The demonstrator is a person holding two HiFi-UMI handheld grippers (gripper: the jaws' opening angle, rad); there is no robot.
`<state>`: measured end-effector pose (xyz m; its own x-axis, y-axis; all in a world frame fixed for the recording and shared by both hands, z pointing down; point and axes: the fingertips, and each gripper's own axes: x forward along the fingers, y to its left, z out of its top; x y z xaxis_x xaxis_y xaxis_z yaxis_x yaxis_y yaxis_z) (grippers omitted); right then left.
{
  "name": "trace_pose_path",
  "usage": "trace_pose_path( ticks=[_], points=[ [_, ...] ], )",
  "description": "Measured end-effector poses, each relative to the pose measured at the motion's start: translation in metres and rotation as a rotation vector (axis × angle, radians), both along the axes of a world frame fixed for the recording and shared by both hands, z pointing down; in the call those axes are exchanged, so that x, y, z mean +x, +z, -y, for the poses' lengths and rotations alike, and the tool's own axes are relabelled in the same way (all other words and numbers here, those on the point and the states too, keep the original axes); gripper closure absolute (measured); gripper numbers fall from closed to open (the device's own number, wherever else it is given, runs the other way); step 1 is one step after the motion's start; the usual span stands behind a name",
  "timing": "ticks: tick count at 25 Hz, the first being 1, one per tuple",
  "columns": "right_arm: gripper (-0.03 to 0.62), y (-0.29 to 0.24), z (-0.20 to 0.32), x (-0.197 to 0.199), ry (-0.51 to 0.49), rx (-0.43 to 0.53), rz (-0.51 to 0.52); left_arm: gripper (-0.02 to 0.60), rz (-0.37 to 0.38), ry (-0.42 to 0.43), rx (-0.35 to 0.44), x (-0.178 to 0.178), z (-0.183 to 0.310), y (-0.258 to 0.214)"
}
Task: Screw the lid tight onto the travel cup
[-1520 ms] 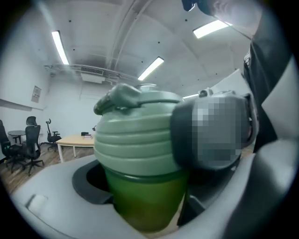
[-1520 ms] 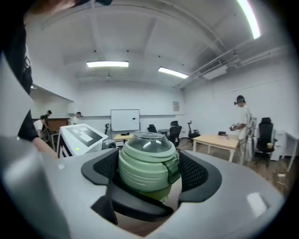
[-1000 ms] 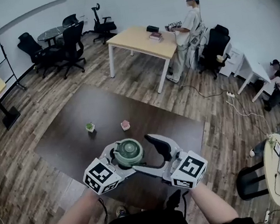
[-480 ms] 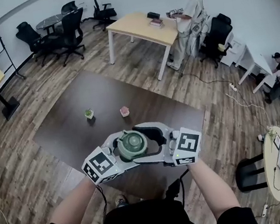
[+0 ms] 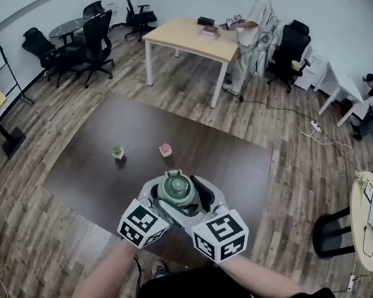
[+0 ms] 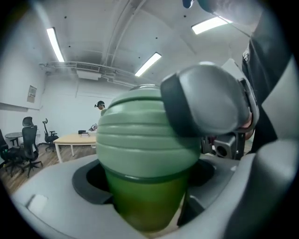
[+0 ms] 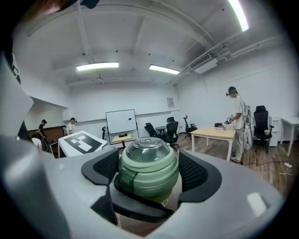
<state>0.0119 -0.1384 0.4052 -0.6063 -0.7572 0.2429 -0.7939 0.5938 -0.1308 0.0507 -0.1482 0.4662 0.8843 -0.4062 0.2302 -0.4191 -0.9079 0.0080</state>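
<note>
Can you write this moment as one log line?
left gripper: shut on travel cup | right gripper: shut on lid | lid: atop cup

I read the pale green ribbed lid (image 7: 148, 175) as matt plastic, its clear dome glossy; the darker green travel cup (image 6: 142, 200) looks smooth, translucent. Right gripper (image 7: 149, 161) fingers (image 7: 243, 200): grey matt plastic, mesh-textured black pads (image 7: 195, 172). Dark brown surface (image 5: 94, 179) matt.

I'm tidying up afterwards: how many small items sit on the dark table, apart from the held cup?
2: a green item left of a pink item, side by side beyond the cup. More could be hidden beneath the cup.
</note>
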Motion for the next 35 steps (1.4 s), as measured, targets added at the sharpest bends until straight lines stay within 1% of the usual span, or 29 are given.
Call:
trace_pose_path(
  ticks=[2, 4, 7, 9, 10, 12, 13, 15, 16, 17, 20, 22, 25, 26, 27, 29, 31, 33, 35],
  points=[
    [0.181, -0.007, -0.003, -0.002, -0.100, 0.033, 0.003, 0.167, -0.030, 0.014, -0.007, -0.001, 0.001, -0.006],
    [0.180, -0.020, -0.009, -0.003, -0.263, 0.091, 0.027, 0.167, -0.070, 0.057, -0.011, -0.003, -0.002, -0.017],
    [0.177, -0.039, -0.022, 0.001, -0.530, 0.175, 0.040, 0.167, -0.092, 0.181, 0.001, -0.002, -0.017, -0.031],
    [0.177, -0.044, -0.033, 0.001, -0.696, 0.217, 0.001, 0.167, -0.077, 0.272, 0.018, 0.000, -0.031, -0.037],
    [0.177, -0.045, -0.040, 0.000, -0.760, 0.229, -0.021, 0.167, -0.069, 0.311, 0.023, 0.002, -0.037, -0.039],
    [0.177, -0.046, -0.048, -0.002, -0.837, 0.221, -0.028, 0.167, -0.067, 0.363, 0.026, 0.003, -0.047, -0.043],
    [0.177, -0.045, -0.049, -0.002, -0.867, 0.216, -0.027, 0.167, -0.062, 0.374, 0.031, 0.003, -0.049, -0.044],
    [0.177, -0.043, -0.048, -0.005, -0.901, 0.230, -0.034, 0.167, -0.042, 0.362, 0.045, 0.003, -0.048, -0.044],
    [0.177, -0.043, -0.045, -0.006, -0.889, 0.234, -0.029, 0.167, -0.037, 0.342, 0.045, 0.002, -0.045, -0.044],
    [0.175, -0.043, -0.042, -0.006, -0.856, 0.230, -0.015, 0.167, -0.037, 0.316, 0.039, 0.002, -0.042, -0.043],
    [0.175, -0.039, -0.031, -0.008, -0.700, 0.190, 0.020, 0.167, -0.038, 0.222, 0.014, -0.002, -0.032, -0.038],
    [0.174, -0.032, -0.021, -0.010, -0.552, 0.139, 0.027, 0.169, -0.033, 0.142, -0.009, -0.005, -0.022, -0.031],
    [0.174, -0.020, -0.007, -0.008, -0.271, 0.054, 0.006, 0.169, -0.014, 0.024, -0.033, -0.007, -0.009, -0.019],
    [0.174, -0.017, -0.005, -0.008, -0.193, 0.034, -0.006, 0.167, -0.010, -0.001, -0.034, -0.007, -0.007, -0.016],
    [0.174, -0.014, -0.004, -0.006, -0.137, 0.017, -0.013, 0.167, -0.005, -0.016, -0.035, -0.006, -0.006, -0.013],
    [0.174, -0.012, -0.004, -0.003, -0.077, -0.001, -0.013, 0.167, 0.006, -0.028, -0.034, -0.004, -0.006, -0.011],
    [0.172, -0.011, -0.005, 0.001, -0.054, 0.000, -0.010, 0.167, 0.017, -0.023, -0.026, 0.000, -0.006, -0.009],
    [0.172, -0.012, -0.003, 0.002, -0.046, 0.015, -0.013, 0.167, 0.014, -0.017, -0.022, 0.001, -0.004, -0.010],
    [0.172, -0.015, 0.000, -0.001, -0.067, 0.040, -0.012, 0.167, 0.005, -0.022, -0.018, -0.001, 0.000, -0.013]
  ],
)
